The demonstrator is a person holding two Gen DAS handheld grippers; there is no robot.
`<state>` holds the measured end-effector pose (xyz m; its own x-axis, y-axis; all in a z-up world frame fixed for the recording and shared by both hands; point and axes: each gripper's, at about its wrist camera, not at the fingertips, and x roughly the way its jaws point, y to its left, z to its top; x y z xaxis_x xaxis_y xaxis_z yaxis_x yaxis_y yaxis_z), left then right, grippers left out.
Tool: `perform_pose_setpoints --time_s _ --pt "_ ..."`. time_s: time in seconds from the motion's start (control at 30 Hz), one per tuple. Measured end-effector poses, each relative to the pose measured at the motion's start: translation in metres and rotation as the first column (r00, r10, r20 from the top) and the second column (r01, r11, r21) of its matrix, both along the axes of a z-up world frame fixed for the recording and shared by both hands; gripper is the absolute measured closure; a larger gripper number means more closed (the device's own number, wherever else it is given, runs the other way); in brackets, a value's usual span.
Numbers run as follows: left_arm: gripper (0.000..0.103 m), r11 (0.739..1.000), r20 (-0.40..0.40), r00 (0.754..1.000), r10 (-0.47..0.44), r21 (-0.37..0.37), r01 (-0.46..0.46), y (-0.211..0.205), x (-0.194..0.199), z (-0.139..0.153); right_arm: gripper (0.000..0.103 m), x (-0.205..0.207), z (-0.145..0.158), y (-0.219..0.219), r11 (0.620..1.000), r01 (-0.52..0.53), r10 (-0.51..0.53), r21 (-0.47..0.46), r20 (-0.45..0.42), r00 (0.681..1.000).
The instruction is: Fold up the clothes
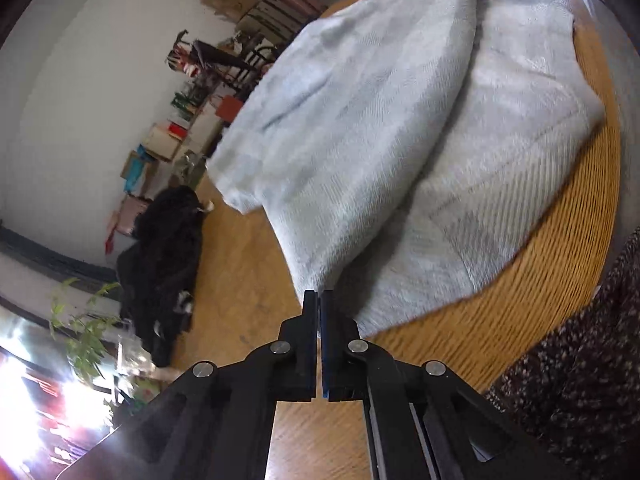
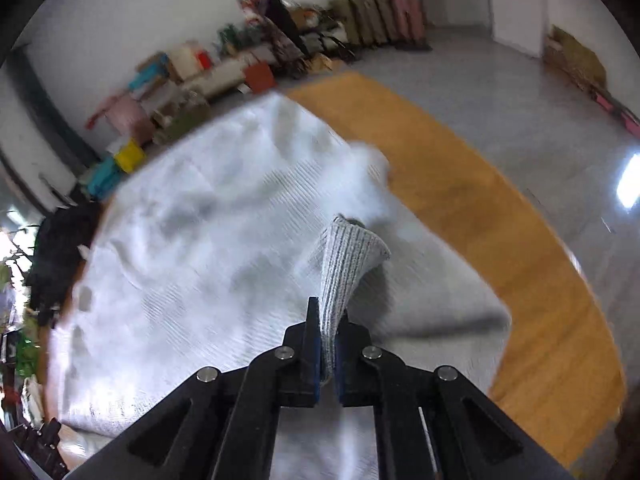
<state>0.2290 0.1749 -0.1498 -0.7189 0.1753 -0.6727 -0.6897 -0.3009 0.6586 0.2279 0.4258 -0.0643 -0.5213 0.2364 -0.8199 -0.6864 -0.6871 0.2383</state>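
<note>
The pale grey knit sweater point(image 1: 400, 140) lies spread over the round wooden table point(image 1: 520, 320), one broad flap of it raised and folded over the rest, its lower edge reaching down to the tips of my left gripper point(image 1: 319, 300). Starting at the left of that view, a heap of black clothing point(image 1: 164, 264) sits on the table's far side, well apart from the sweater, with a leafy green plant point(image 1: 84, 332) beside it and cartons and bags point(image 1: 160, 148) stacked along the white wall behind. My left jaws are pressed together with only a sliver of a gap between them; the sweater's hem meets their tips, though I cannot tell from here whether any cloth is actually caught between them. To the right of the table a dark speckled rug point(image 1: 580, 380) covers the floor. In my right wrist's view the sweater point(image 2: 200, 260) fills the left and middle, bunched and rumpled, the black heap point(image 2: 60, 256) beyond its left edge. My right gripper point(image 2: 328, 320) is clamped on the ribbed cuff point(image 2: 348, 264) of a sleeve, which stands up out of the jaws and flares open at its end. To the right the bare table point(image 2: 520, 280) curves away, with grey floor point(image 2: 520, 100) beyond.
</note>
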Motion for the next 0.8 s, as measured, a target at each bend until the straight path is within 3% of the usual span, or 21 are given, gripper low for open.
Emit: perform_pose_setpoints --time_s 0.07,0.1,0.17,0.2,0.23,0.33,0.4,0.53,0.63,0.67,0.73,0.8 --pt "0.102 1.000 0.019 1.000 0.010 0.020 -0.010 -0.003 -0.002 0.003 0.096 0.007 -0.015 0.003 0.999 0.013 -0.012 -0.038 0.028 1.000" --pt "0.102 0.999 0.029 1.000 0.010 0.036 -0.011 -0.005 -0.003 0.008 0.090 0.008 -0.016 0.003 0.999 0.013 -0.012 -0.048 0.024 1.000" --pt "0.101 0.996 0.066 0.998 0.010 0.083 -0.016 -0.010 -0.002 0.019 0.070 0.013 -0.013 0.000 0.999 0.006 -0.005 -0.043 0.033 0.999" --pt "0.101 0.993 0.096 0.995 0.008 0.116 -0.019 -0.012 -0.002 0.027 0.049 0.018 -0.008 0.000 1.000 0.013 -0.013 -0.026 0.036 0.999" --pt "0.101 0.988 0.127 0.992 0.003 0.150 -0.022 -0.014 -0.002 0.035 0.043 0.022 -0.004 0.000 1.000 0.021 -0.020 -0.008 0.038 0.999" --pt "0.101 0.977 0.203 0.979 0.004 0.208 -0.047 -0.001 -0.012 0.049 0.046 0.043 0.013 0.005 0.999 0.047 -0.047 0.017 0.009 0.999" --pt "0.100 0.967 0.253 0.967 0.002 0.244 -0.066 0.008 -0.018 0.059 0.057 0.051 0.027 0.012 0.998 0.050 -0.050 0.023 -0.020 0.999" --pt "0.100 0.957 0.339 0.940 0.020 0.267 -0.117 0.049 -0.036 0.053 0.062 0.034 0.038 0.011 0.999 -0.041 0.042 0.032 -0.025 0.999" --pt "0.100 0.951 0.461 0.883 0.089 0.226 -0.213 0.072 -0.057 0.029 0.071 0.016 0.025 0.009 0.996 -0.084 0.084 -0.002 0.009 0.996" --pt "0.100 0.943 0.516 0.848 0.120 0.207 -0.260 0.074 -0.065 0.020 0.072 0.010 0.021 0.008 0.995 -0.098 0.098 -0.014 0.020 0.995" --pt "0.100 0.914 0.626 0.761 0.171 0.187 -0.359 0.074 -0.084 0.008 0.076 0.006 0.005 0.015 0.995 -0.086 0.089 -0.040 0.056 0.994" --pt "0.100 0.859 0.738 0.651 0.179 0.205 -0.468 0.069 -0.105 0.011 0.079 0.007 -0.008 0.020 0.996 -0.071 0.076 -0.060 0.084 0.994"
